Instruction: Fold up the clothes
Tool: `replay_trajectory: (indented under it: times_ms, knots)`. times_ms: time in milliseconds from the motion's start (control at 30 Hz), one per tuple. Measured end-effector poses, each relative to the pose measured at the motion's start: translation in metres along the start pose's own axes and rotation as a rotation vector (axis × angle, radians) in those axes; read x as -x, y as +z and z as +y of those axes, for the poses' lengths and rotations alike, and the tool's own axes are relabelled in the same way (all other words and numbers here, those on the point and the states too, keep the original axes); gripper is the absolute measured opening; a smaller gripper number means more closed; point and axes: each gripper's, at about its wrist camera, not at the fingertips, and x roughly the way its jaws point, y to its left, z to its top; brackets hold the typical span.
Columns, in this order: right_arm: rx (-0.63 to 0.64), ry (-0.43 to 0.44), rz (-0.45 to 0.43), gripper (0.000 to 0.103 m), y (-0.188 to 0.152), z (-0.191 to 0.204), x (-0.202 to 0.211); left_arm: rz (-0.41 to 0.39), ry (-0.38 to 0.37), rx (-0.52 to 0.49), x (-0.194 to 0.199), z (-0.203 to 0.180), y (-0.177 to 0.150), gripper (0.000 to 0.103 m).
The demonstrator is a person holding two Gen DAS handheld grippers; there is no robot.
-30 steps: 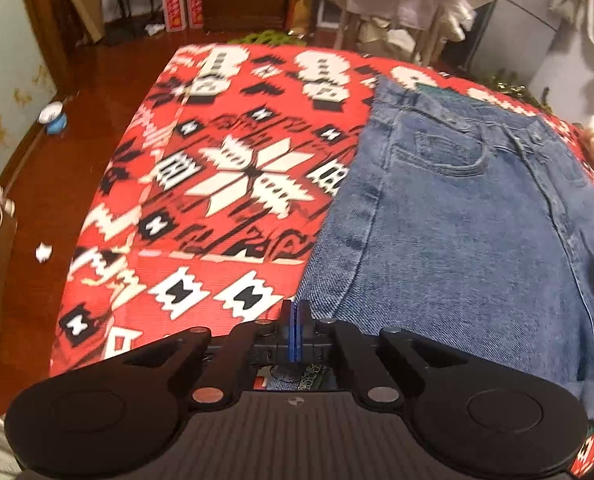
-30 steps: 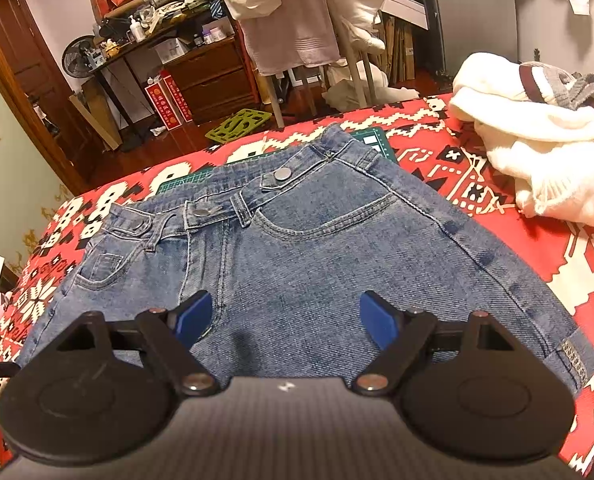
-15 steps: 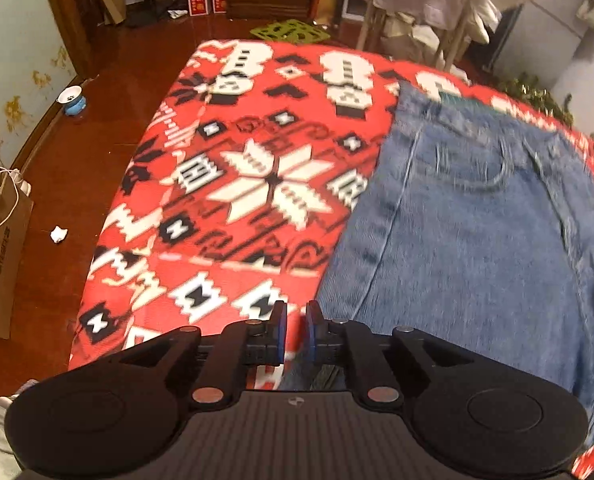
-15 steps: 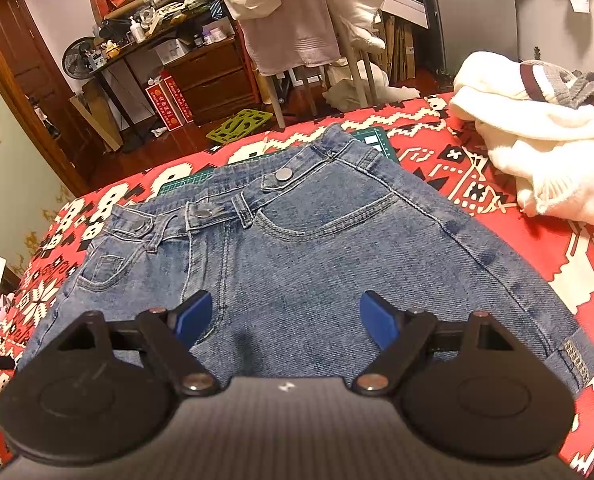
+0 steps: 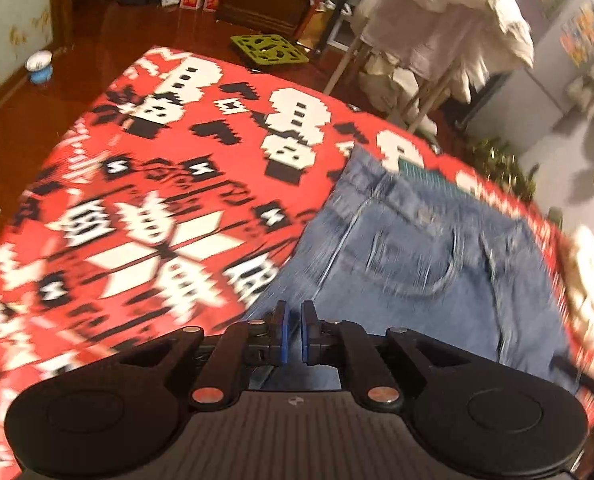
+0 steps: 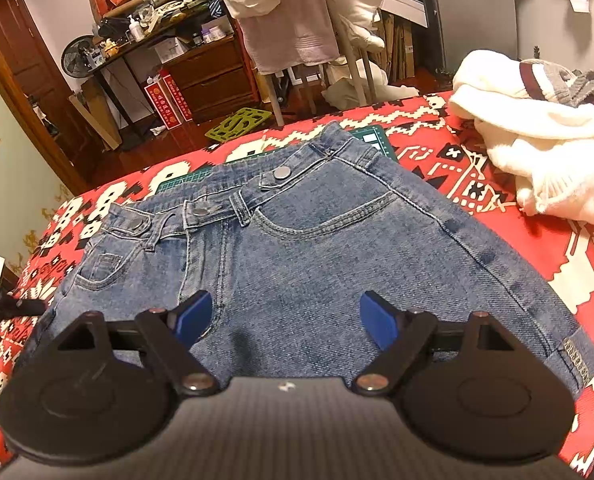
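Note:
Blue jeans (image 6: 317, 248) lie flat on a red patterned bed cover (image 6: 477, 176), waistband at the far side, front side up and folded short. My right gripper (image 6: 285, 320) hovers over their near middle, wide open, with nothing between its blue pads. In the blurred left wrist view the jeans (image 5: 417, 264) fill the right half of the bed cover (image 5: 137, 200). My left gripper (image 5: 294, 336) is at their near left edge, its pads a narrow gap apart and holding nothing.
A pile of white knitwear (image 6: 537, 128) sits on the bed at the far right. Beyond the bed are a chair draped with clothes (image 6: 297, 20), a wooden dresser (image 6: 213, 76) and a green mat (image 5: 271, 50) on the red floor.
My left gripper, shut on the jeans' near left edge a second ago, has opened a little and let go, and its view has swung up and forward. The right gripper has stayed put.

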Motion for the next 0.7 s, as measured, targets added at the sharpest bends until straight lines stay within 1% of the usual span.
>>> replay_trajectory:
  times_ms: [100, 200, 300, 433, 700]
  knots:
    - [-0.005, 0.000, 0.003, 0.084, 0.000, -0.002, -0.002, -0.023, -0.013, 0.047, -0.012, -0.004, 0.009, 0.005]
    - [-0.005, 0.000, 0.005, 0.084, 0.000, -0.002, -0.003, -0.024, 0.004, 0.074, -0.024, -0.005, 0.015, 0.005]
    - [-0.006, 0.001, 0.006, 0.084, 0.000, -0.002, -0.004, -0.024, -0.001, 0.120, -0.033, 0.000, 0.018, 0.004]
    - [-0.011, 0.000, 0.005, 0.085, 0.001, -0.003, -0.004, -0.027, -0.015, 0.178, -0.032, 0.008, 0.017, 0.003]
    - [-0.014, 0.003, 0.001, 0.085, 0.002, -0.003, -0.002, -0.003, -0.030, 0.213, -0.012, 0.030, -0.004, 0.003]
